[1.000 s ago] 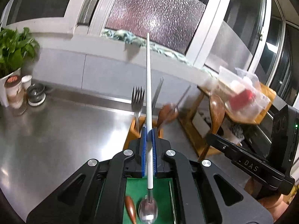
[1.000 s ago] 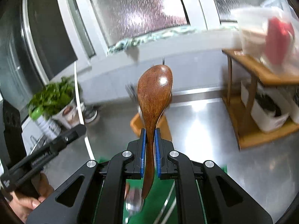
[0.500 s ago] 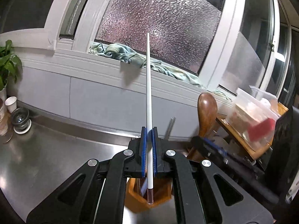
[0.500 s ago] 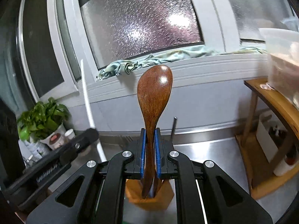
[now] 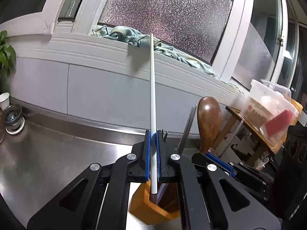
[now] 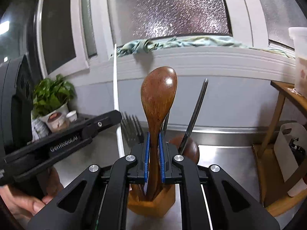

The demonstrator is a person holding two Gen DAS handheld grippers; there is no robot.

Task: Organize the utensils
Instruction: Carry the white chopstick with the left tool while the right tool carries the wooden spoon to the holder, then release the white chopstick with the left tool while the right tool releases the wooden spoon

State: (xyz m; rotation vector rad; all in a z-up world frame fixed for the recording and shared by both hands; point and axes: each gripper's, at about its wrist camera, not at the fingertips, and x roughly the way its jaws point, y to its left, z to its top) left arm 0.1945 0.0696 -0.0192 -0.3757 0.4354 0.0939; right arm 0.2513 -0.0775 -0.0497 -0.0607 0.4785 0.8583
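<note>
Utensils upright over the wooden holder (image 6: 151, 201) on the steel tabletop (image 5: 48, 157): white chopstick (image 5: 152, 103) clamped in left tongs (image 5: 153, 159), wooden spoon (image 6: 158, 103) clamped in right tongs (image 6: 153, 161), lower ends inside the rim. Best lowered straight, released once seated. Fork (image 6: 132, 128) visible only from the right wrist.

Both wrist views close, facing window, sharing wooden holder (image 5: 153, 209) (image 6: 151, 203)

Utensil holder (image 6: 151, 203) stood on the counter (image 6: 226, 157), fork (image 6: 132, 128) and spoon (image 6: 157, 103) upright in it, plant (image 6: 51, 95) far left, wooden rack (image 6: 278, 115) right, cloth (image 5: 134, 36) on the sill behind.
</note>
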